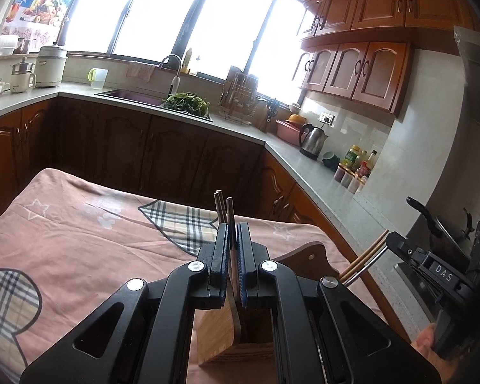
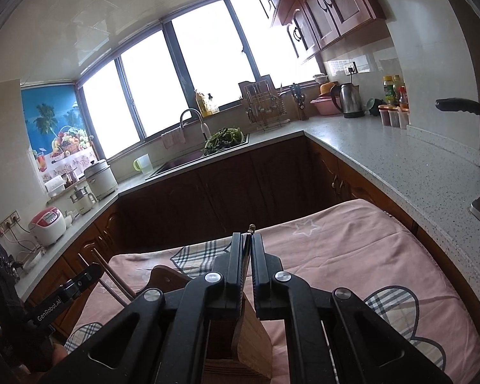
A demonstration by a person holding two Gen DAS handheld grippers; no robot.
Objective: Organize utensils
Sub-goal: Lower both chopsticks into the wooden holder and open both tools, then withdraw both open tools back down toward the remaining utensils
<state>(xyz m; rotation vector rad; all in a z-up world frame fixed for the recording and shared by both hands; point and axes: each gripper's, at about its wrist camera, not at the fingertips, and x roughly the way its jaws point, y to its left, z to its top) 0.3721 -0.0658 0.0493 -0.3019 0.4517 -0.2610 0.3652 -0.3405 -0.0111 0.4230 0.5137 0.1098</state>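
My left gripper (image 1: pixel 232 227) is shut on a bundle of chopsticks (image 1: pixel 229 211); their tips stick up above the fingers and their lower ends reach into a bamboo utensil holder (image 1: pixel 214 336) on the pink cloth. My right gripper (image 2: pixel 249 240) is shut on a thin dark utensil (image 2: pixel 251 226) above the same holder (image 2: pixel 252 339). In the left wrist view the right gripper (image 1: pixel 396 243) holds wooden and metal sticks (image 1: pixel 364 259). In the right wrist view the left gripper (image 2: pixel 92 272) shows at left with chopsticks (image 2: pixel 112 278).
A pink cloth (image 1: pixel 80 230) with plaid patches covers the table. A dark wooden board (image 1: pixel 307 257) lies behind the holder. Kitchen counters (image 2: pixel 400 160) run around, with a sink (image 1: pixel 134 97), a kettle (image 1: pixel 313 140), bottles and cookers. A pan handle (image 2: pixel 460 107) juts in at right.
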